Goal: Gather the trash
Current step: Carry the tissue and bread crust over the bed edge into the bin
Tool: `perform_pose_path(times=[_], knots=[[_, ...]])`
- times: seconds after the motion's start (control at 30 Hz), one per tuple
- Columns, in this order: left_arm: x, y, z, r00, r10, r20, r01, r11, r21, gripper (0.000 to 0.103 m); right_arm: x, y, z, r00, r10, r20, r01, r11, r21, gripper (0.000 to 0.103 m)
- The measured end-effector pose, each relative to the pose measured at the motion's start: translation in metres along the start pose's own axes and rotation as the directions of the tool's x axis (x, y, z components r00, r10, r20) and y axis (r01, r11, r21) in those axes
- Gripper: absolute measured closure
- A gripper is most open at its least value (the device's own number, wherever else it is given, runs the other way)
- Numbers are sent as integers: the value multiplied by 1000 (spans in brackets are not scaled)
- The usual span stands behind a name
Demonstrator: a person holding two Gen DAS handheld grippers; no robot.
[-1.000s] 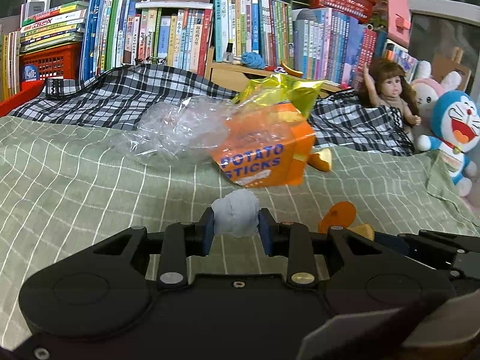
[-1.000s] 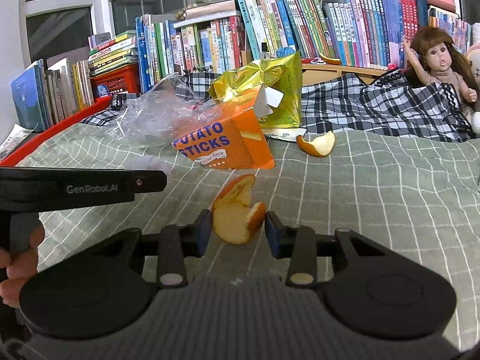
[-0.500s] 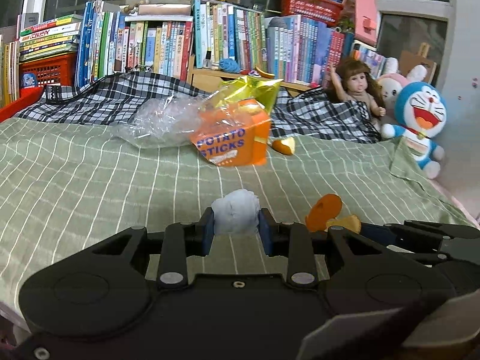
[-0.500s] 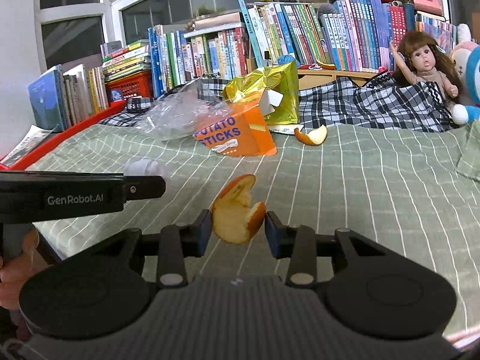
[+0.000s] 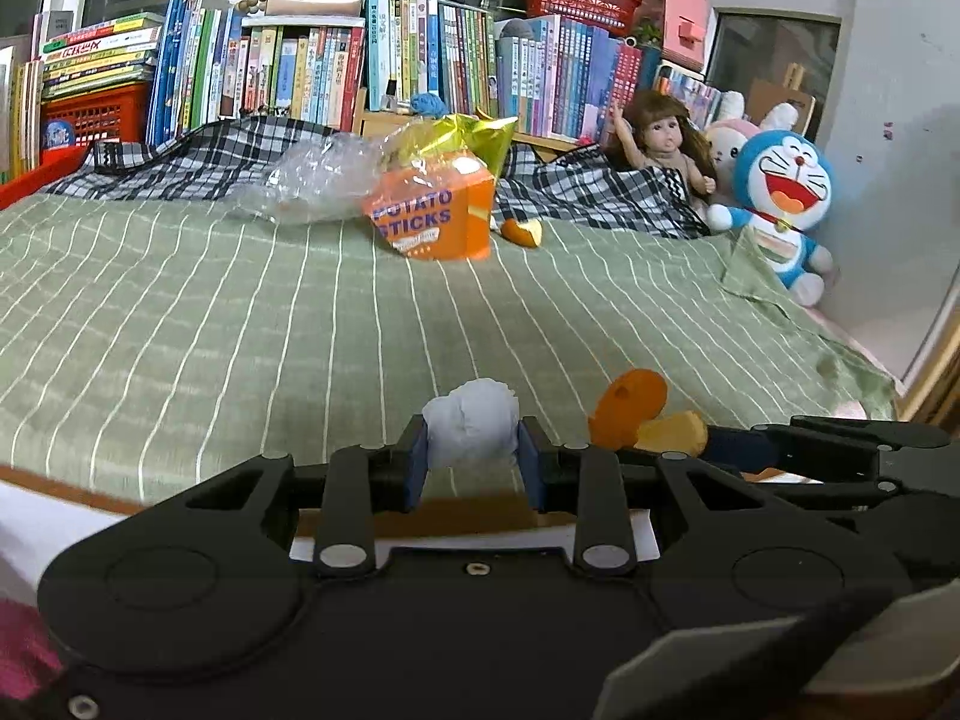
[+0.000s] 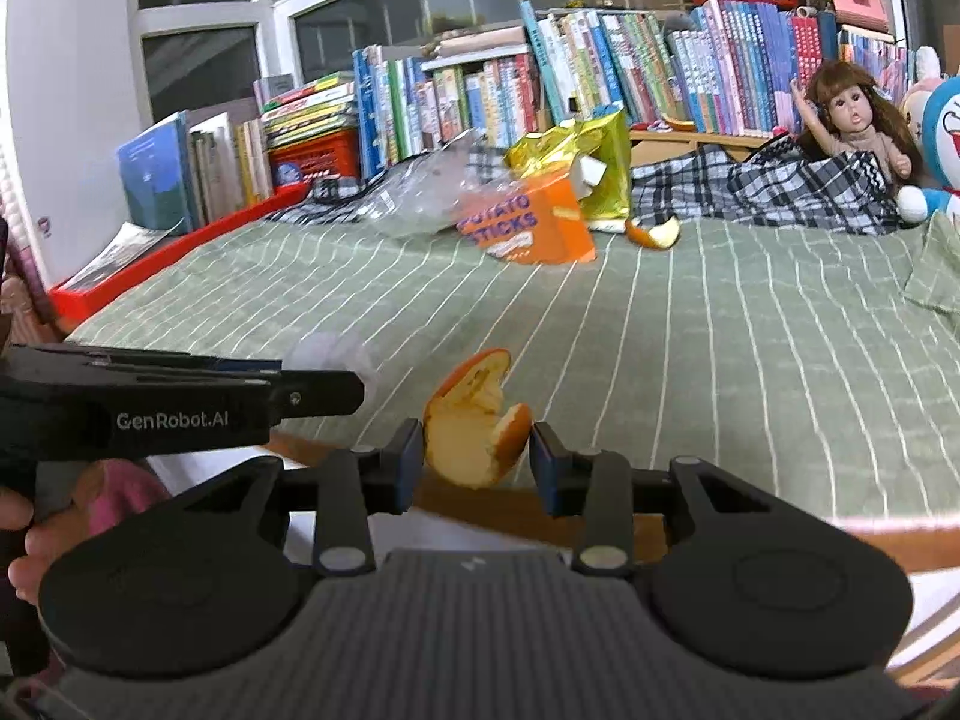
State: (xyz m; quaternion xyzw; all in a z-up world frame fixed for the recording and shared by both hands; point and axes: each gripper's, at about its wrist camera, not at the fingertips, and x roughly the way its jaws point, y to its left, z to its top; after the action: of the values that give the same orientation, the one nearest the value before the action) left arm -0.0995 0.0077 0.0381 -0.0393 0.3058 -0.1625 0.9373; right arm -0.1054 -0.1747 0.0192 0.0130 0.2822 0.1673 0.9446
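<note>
My left gripper [image 5: 472, 459] is shut on a crumpled white tissue ball [image 5: 471, 423], held over the near edge of the bed. My right gripper [image 6: 477, 456] is shut on a curled piece of orange peel [image 6: 474, 423]; the peel [image 5: 636, 408] also shows at the right of the left wrist view. The left gripper [image 6: 336, 387] with its tissue [image 6: 330, 354] appears at the left of the right wrist view. Far back on the green striped bedspread [image 5: 240, 312] lie an orange potato sticks box [image 5: 432, 219], a clear plastic bag [image 5: 312, 177], a gold foil bag [image 5: 474, 135] and another orange peel [image 5: 522, 232].
Rows of books [image 5: 300, 72] and a checked blanket [image 5: 198, 159] line the far side of the bed. A doll [image 5: 660, 138] and a blue plush toy [image 5: 780, 198] sit at the back right. A red bed rail [image 6: 174, 252] runs along the left. A hand [image 6: 24, 534] holds the left gripper.
Both grippers have drawn back from the trash pile toward the near edge of the bed, each still holding its piece. The box and bags now look smaller and farther.
</note>
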Motion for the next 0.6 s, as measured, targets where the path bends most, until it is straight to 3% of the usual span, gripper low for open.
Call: perform_pose_path(times=[0.23, 0.6], knots=[[-18, 2, -37, 999, 14, -29, -14, 1000, -16, 73, -8, 7, -29, 999, 10, -42, -10, 1000, -2, 59], [14, 10, -95, 978, 34, -206, -43, 998, -37, 73, 21, 6, -81, 981, -13, -192, 11, 1000, -9, 59]])
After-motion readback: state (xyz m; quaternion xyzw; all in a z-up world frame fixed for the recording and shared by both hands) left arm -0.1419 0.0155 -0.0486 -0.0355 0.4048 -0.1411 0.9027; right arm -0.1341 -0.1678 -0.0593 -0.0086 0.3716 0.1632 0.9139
